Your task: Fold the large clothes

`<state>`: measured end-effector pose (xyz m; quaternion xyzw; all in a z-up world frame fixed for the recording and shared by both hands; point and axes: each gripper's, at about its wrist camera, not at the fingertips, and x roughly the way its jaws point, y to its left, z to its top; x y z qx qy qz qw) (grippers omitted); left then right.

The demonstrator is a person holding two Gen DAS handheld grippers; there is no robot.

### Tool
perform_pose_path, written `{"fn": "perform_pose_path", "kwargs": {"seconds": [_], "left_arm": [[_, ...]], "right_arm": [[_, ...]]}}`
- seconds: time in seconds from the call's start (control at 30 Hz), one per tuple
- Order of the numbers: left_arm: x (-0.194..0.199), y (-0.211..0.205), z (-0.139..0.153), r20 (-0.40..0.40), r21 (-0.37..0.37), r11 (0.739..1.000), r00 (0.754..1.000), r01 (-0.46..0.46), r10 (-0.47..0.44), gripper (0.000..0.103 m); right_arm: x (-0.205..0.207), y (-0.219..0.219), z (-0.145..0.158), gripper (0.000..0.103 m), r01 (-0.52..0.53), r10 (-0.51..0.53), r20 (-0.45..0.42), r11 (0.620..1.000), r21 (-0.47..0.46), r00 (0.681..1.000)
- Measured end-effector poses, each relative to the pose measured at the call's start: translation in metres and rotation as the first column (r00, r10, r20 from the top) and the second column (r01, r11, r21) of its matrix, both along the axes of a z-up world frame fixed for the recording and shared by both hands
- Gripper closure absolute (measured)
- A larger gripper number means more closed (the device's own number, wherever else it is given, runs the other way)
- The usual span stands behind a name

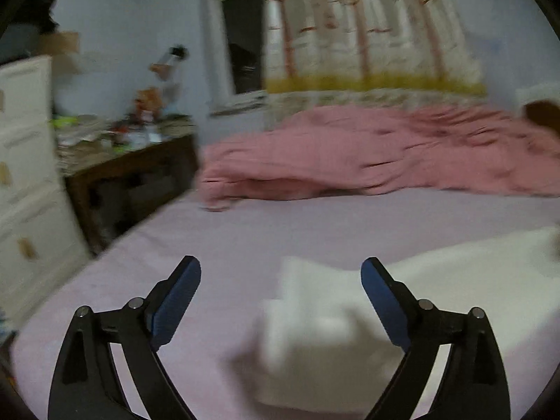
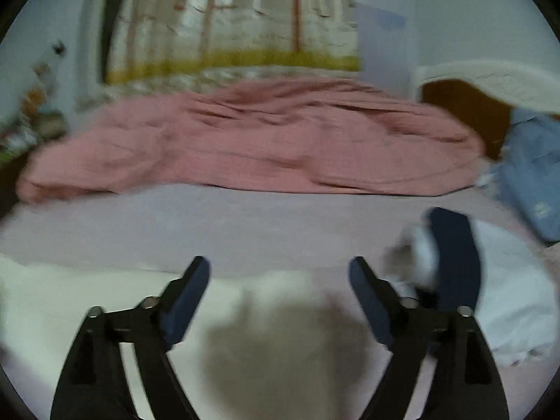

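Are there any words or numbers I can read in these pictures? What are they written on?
No words or numbers can be read anywhere.
Blue bag: a small pale mark, too blurred to read.
Curtain: printed trees only, no writing.
Cluttered table: packets and papers, too blurred and small to read.
White garment, pink blanket, white drawers: no text visible.

A bed (image 1: 245,231) covered by a lilac sheet is seen before pale walls. A rumpled pink quilt (image 1: 367,154) is spread across it. A tree-printed curtain (image 1: 367,28) is hung beside a dark window (image 1: 241,42); a cluttered wooden tabletop (image 1: 122,147) and white drawers (image 1: 24,161) are placed at the left.
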<state>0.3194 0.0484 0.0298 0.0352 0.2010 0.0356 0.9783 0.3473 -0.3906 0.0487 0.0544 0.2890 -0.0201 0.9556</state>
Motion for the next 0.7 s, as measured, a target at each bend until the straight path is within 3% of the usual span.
{"fn": "perform_pose_path", "kwargs": {"seconds": [0.1, 0.17, 0.23, 0.3, 0.37, 0.43, 0.53, 0.6, 0.7], "left_arm": [[0.004, -0.027, 0.003, -0.139, -0.119, 0.977, 0.972, 0.176, -0.192, 0.013], [0.015, -0.049, -0.006, -0.232, -0.228, 0.936, 0.919, 0.267, -0.318, 0.027], [0.030, -0.073, -0.020, -0.306, -0.293, 0.908, 0.871, 0.299, -0.385, 0.042], [0.038, -0.100, -0.033, -0.337, -0.305, 0.897, 0.844, 0.321, -0.417, 0.052], [0.048, -0.123, -0.047, -0.382, -0.302, 0.897, 0.821, 0.323, -0.424, 0.060], [0.060, -0.146, -0.070, -0.431, -0.248, 0.928, 0.826, 0.278, -0.363, 0.063], [0.077, -0.170, -0.099, -0.420, -0.093, 0.971, 0.875, 0.222, -0.240, 0.066], [0.071, -0.170, -0.098, -0.411, -0.098, 0.976, 0.886, 0.192, -0.216, 0.067], [0.065, -0.157, -0.096, -0.370, -0.176, 0.959, 0.888, 0.223, -0.274, 0.067]], "right_arm": [[0.001, 0.042, -0.005, 0.016, -0.221, 0.244, -0.129, 0.960, 0.170, 0.961], [0.003, 0.066, -0.019, 0.018, -0.265, 0.313, -0.206, 0.937, 0.227, 0.927], [0.008, 0.088, -0.040, 0.031, -0.281, 0.329, -0.281, 0.939, 0.198, 0.901], [0.015, 0.102, -0.061, 0.047, -0.277, 0.318, -0.336, 0.947, 0.164, 0.887], [0.022, 0.104, -0.074, 0.049, -0.259, 0.291, -0.350, 0.956, 0.136, 0.890], [0.028, 0.101, -0.086, 0.049, -0.250, 0.280, -0.358, 0.960, 0.127, 0.891], [0.037, 0.100, -0.103, 0.053, -0.249, 0.261, -0.344, 0.965, 0.081, 0.902], [0.043, 0.106, -0.107, 0.054, -0.248, 0.246, -0.334, 0.968, 0.037, 0.910], [0.043, 0.106, -0.108, 0.053, -0.248, 0.246, -0.335, 0.968, 0.039, 0.910]]}}
